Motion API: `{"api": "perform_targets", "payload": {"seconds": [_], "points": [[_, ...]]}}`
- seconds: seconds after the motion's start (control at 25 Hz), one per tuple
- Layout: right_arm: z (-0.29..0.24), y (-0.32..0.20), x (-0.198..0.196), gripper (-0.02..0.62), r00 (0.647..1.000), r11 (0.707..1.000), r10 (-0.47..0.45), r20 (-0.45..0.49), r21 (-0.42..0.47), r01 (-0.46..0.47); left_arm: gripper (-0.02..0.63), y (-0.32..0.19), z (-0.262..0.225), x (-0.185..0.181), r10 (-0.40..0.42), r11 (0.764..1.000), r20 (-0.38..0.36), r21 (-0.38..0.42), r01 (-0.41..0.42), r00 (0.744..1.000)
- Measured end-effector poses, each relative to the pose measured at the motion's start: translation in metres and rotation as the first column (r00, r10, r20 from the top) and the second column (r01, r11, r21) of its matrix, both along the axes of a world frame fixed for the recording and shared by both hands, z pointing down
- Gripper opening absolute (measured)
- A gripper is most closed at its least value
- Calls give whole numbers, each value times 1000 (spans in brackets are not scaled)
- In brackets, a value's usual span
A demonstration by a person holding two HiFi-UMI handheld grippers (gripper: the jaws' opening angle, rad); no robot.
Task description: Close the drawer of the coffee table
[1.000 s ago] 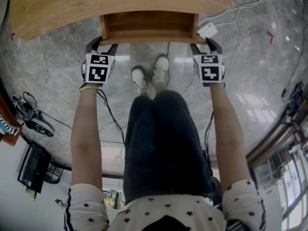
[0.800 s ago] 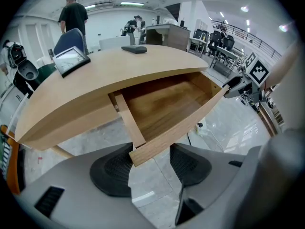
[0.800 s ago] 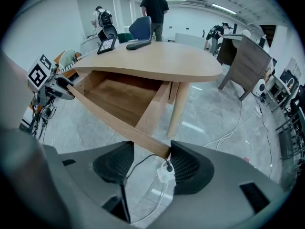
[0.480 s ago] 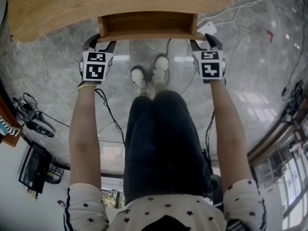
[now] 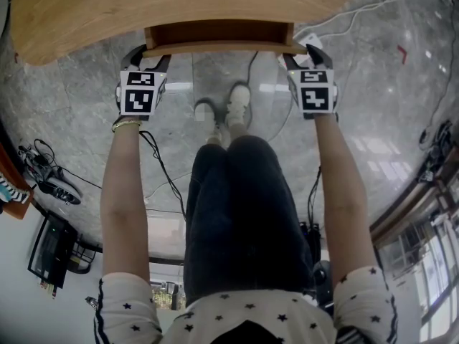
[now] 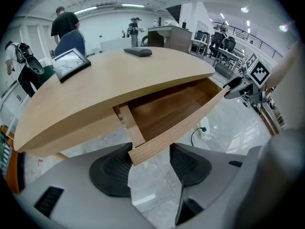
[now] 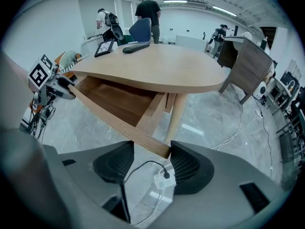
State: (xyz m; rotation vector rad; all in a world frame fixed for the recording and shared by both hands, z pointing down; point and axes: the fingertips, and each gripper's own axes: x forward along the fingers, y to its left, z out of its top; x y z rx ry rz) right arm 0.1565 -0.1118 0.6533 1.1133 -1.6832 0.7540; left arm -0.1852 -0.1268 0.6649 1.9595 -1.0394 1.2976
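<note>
Under the tabletop (image 5: 179, 6) the drawer (image 5: 219, 34) (front crosswise, facing the person (image 5: 240, 213)) juts out, left tool (image 5: 147, 54) and right tool (image 5: 300, 52) released.

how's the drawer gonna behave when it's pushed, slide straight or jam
Probably stiff: the drawer looks like wood boards, so it shouldn't flex. It should slide, not tip, its sides running under the table. With the left gripper and right gripper at opposite front corners, an even push likely goes straight; an uneven one might bind.
</note>
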Motion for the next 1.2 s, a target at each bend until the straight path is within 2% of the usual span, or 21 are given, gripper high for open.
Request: {"api": "perform_targets", "payload": {"seconds": [1.2], "points": [[3, -43, 4, 252, 1000, 999, -2, 21, 32, 2, 242, -42, 2, 3, -60, 998, -7, 23, 60, 998]]}}
